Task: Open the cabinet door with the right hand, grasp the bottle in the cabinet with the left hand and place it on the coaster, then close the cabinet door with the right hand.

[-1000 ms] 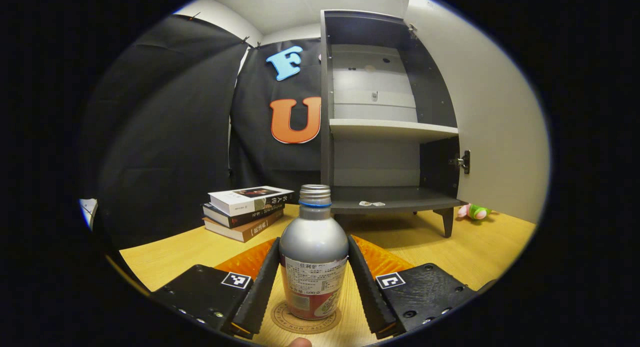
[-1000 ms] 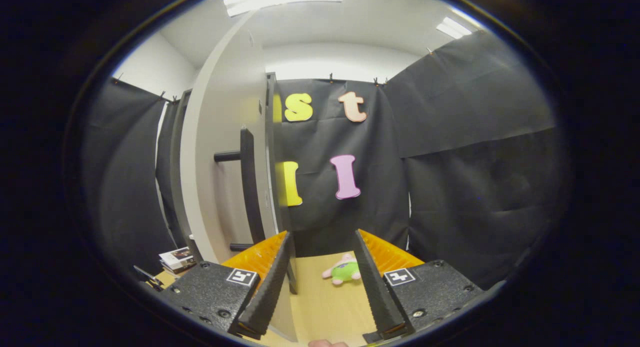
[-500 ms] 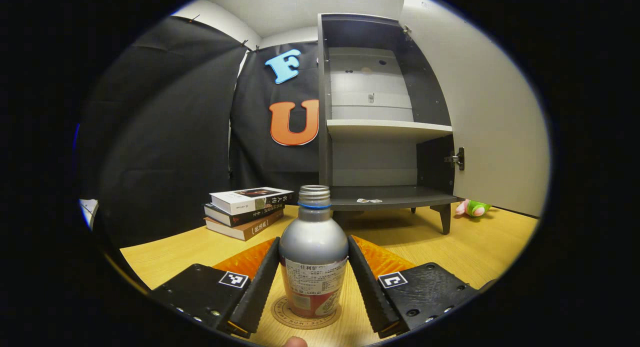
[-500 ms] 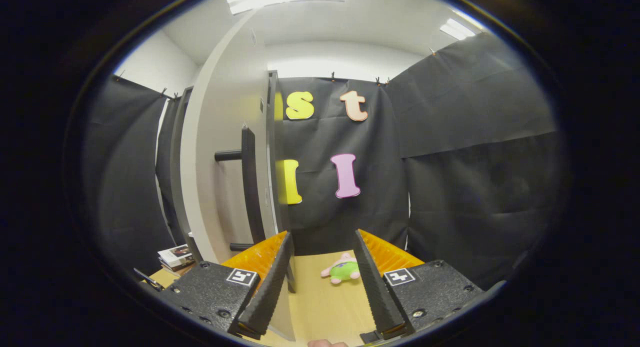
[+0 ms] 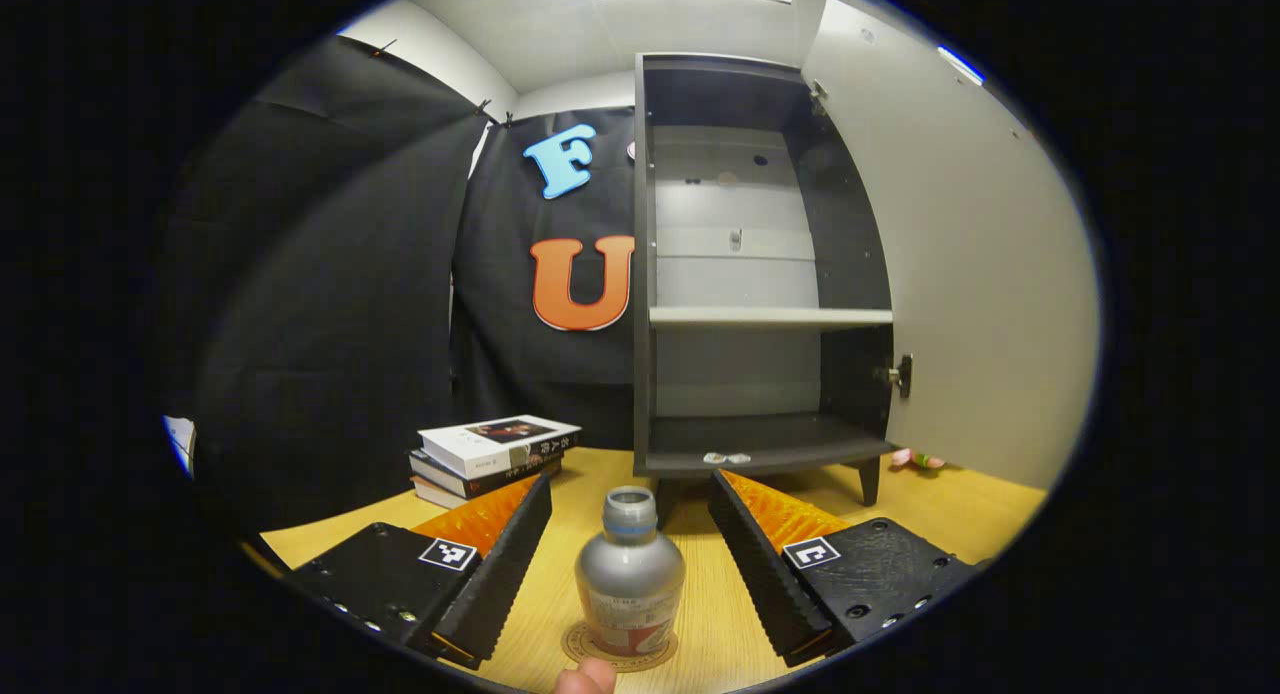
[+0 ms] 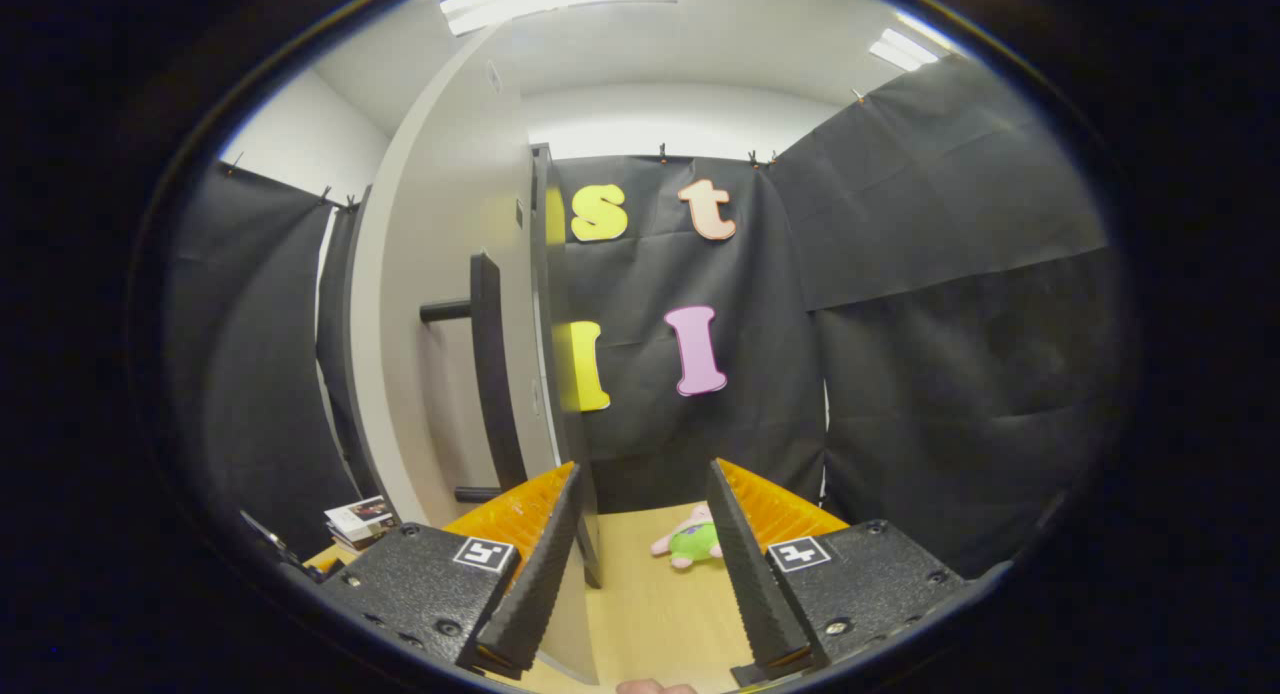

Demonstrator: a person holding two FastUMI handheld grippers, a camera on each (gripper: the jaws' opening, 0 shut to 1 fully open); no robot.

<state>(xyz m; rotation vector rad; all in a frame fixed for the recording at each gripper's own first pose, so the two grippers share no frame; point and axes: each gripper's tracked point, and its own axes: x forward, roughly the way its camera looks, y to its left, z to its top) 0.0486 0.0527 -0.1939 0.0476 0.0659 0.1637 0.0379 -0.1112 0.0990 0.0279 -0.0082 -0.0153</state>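
The left tool (image 5: 630, 554) has spread and drawn back from the bottle (image 5: 629, 589), which now stands free and upright on the coaster (image 5: 620, 649) at 6 o'clock, between the fingers without touching either. The right tool (image 6: 640, 549), spread as before, holds nothing, the open door (image 6: 440, 324) at its 10 o'clock.

In the left gripper view, the bottle (image 5: 630, 584) is standing on the coaster (image 5: 620, 645) between the spread fingers of the left gripper (image 5: 630, 564), with free gaps on both sides. The cabinet (image 5: 745, 304) is standing open behind it. A stack of books (image 5: 495, 454) is occupying the table (image 5: 960, 499) at the left. In the right gripper view, the open door (image 6: 440, 344) and its handle (image 6: 490, 374) are standing just beside the right gripper (image 6: 640, 564); a plush toy (image 6: 690, 542) is lying ahead.
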